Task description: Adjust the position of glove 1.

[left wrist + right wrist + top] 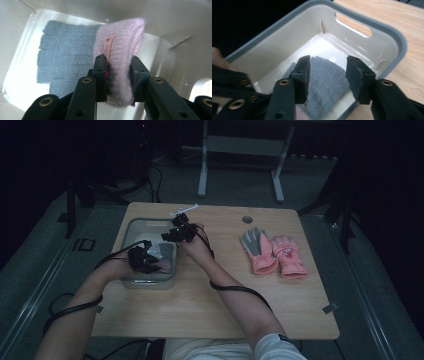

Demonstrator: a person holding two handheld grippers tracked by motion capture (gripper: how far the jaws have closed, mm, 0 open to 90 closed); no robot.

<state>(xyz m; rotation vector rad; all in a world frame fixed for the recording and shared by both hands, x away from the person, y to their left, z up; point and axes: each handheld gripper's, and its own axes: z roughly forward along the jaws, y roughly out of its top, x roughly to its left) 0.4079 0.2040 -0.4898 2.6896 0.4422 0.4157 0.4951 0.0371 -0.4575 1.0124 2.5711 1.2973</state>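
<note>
Left gripper view: jaws clamped on fuzzy pink knit glove (120, 57) inside grey plastic bin (162, 17); lift straight, clearing rim. Right gripper (328, 75) wide apart above grey knit glove (324, 77).

Bin walls (387, 47) — close around tools

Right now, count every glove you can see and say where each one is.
4. Two pink gloves lie side by side on the table's right. A pink knit glove is clamped in the left tongs over the bin; a grey knit glove lies inside. More may be hidden.
</note>
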